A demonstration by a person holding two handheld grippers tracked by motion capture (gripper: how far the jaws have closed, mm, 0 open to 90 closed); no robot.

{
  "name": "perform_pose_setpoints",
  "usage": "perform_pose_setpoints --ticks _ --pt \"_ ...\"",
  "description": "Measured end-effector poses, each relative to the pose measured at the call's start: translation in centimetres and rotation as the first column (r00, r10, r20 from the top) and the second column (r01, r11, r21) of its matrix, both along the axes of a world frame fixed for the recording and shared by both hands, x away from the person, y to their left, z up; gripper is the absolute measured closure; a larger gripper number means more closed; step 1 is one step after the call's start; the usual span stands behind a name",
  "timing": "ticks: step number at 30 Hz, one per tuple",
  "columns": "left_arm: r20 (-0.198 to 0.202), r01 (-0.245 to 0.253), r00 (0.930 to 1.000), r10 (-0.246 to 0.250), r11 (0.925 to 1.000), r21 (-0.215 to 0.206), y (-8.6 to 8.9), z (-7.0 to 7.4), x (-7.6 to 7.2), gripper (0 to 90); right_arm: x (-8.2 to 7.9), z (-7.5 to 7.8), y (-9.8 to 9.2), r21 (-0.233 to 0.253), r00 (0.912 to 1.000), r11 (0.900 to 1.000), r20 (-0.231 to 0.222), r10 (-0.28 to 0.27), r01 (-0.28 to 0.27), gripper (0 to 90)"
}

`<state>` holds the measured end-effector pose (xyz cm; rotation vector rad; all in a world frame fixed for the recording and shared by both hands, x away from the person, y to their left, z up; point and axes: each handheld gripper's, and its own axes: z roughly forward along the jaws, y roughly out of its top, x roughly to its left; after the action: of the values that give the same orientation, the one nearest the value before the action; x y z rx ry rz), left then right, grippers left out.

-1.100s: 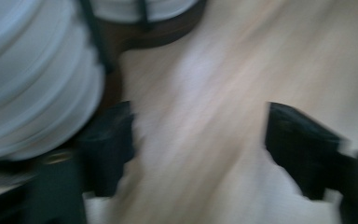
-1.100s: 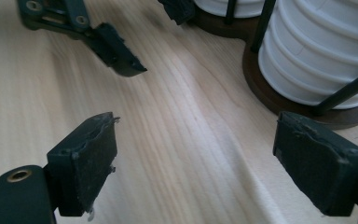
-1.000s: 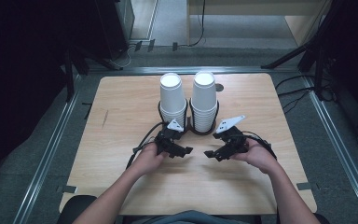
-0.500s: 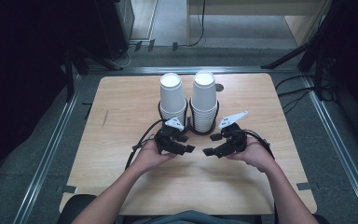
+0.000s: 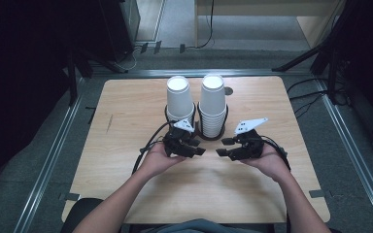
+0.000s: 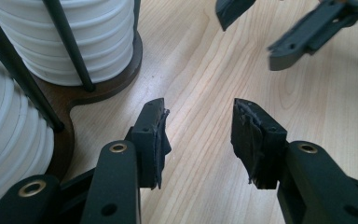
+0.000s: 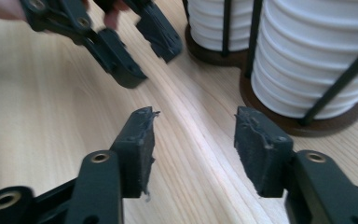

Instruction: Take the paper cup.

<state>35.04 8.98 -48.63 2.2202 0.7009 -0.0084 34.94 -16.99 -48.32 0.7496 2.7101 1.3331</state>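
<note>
Now two stacks of white paper cups (image 5: 195, 104) upright in a dark wire holder (image 5: 209, 136) at table's (image 5: 126, 111) far middle, untouched. Left gripper (image 5: 198, 149) just in front of holder, jaws well apart, empty. Right gripper (image 5: 222, 148) beside it, tips facing, jaws equally wide, empty. Since a second ago: both drawn slightly nearer each other and lower. Likely lining up before reaching for a cup.

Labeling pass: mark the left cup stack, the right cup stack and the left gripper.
left cup stack (image 5: 179, 99), high view, side wall of the top cup.
right cup stack (image 5: 212, 104), high view, side wall of the upper cups.
left gripper (image 5: 197, 147), high view, midway between the tips of its open jaws.
</note>
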Motion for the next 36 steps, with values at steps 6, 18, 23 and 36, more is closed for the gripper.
perform_pose_setpoints --ticks 6,18,23,36 --pt "-0.038 -0.019 0.9991 0.016 0.9981 -0.059 0.7 0.3 0.5 58.5 0.6 0.7 0.2 0.022 0.9942 1.0 -0.107 -0.004 0.006 35.9" --pt "0.025 -0.025 0.9994 0.025 0.9996 -0.011 0.4 2.0 0.6 69.9 1.1 2.2 -0.1 -0.012 0.9988 1.0 -0.046 -0.019 0.019 42.2" --pt "0.05 -0.03 0.9983 0.031 0.9994 -0.02 -0.1 3.3 0.9 74.2 1.4 3.2 -0.6 -0.006 0.9979 0.999 -0.035 -0.054 0.054 42.4" --pt "0.078 -0.057 0.9954 0.056 0.9982 0.019 -2.2 5.2 2.1 85.0 2.8 5.9 -0.9 -0.043 0.9981 0.997 -0.005 -0.061 0.061 41.8"
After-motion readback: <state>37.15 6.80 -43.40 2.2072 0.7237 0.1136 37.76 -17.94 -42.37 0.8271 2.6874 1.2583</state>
